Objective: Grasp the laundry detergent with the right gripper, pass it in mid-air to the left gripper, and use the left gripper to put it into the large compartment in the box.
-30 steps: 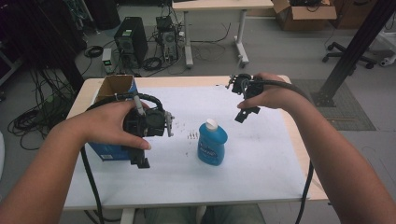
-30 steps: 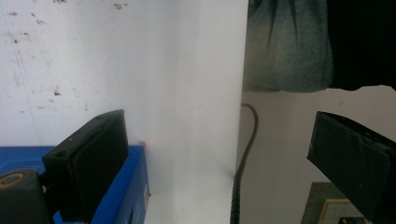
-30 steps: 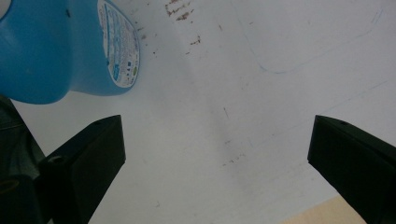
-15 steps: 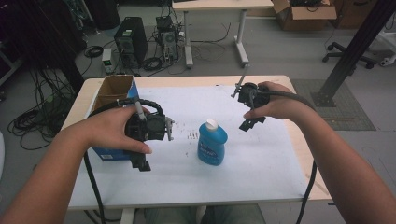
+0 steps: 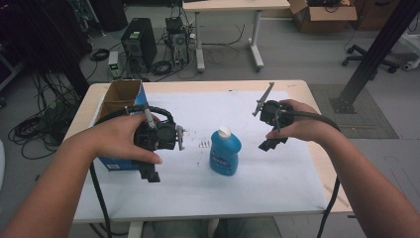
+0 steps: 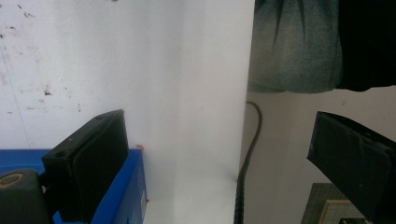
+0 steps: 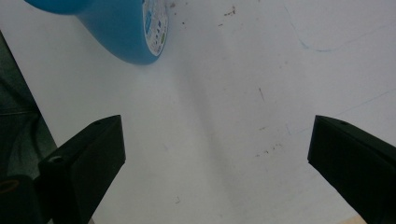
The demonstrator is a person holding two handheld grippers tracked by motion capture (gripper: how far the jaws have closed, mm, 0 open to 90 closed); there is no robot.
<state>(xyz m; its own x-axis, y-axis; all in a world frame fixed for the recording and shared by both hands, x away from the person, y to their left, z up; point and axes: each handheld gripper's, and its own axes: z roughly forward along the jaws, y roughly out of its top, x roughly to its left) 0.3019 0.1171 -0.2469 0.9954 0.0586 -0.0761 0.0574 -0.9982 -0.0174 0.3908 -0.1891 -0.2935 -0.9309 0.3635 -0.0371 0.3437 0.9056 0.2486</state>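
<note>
A blue bottle (image 5: 224, 151) with a white cap stands upright near the middle of the white sheet (image 5: 277, 178). My left gripper (image 5: 149, 173) is held left of the bottle, over the front end of a blue box, jaws pointing toward the person. In the left gripper view its jaws (image 6: 218, 133) stand wide apart with nothing between them, above the sheet's near edge. My right gripper (image 5: 270, 144) hovers right of the bottle, open and empty. In the right gripper view (image 7: 217, 130) the bottle's base (image 7: 125, 35) lies at the upper left, well clear of the jaws.
An open cardboard-lined blue box (image 5: 119, 101) sits along the table's left side; its blue wall (image 6: 126, 196) is under my left jaw. A cable (image 6: 245, 168) hangs off the near table edge. Small dark specks (image 5: 204, 144) mark the sheet left of the bottle.
My right gripper has come down and nearer to the person, ending beside the bottle. The left gripper has barely shifted. The bottle has not moved.
</note>
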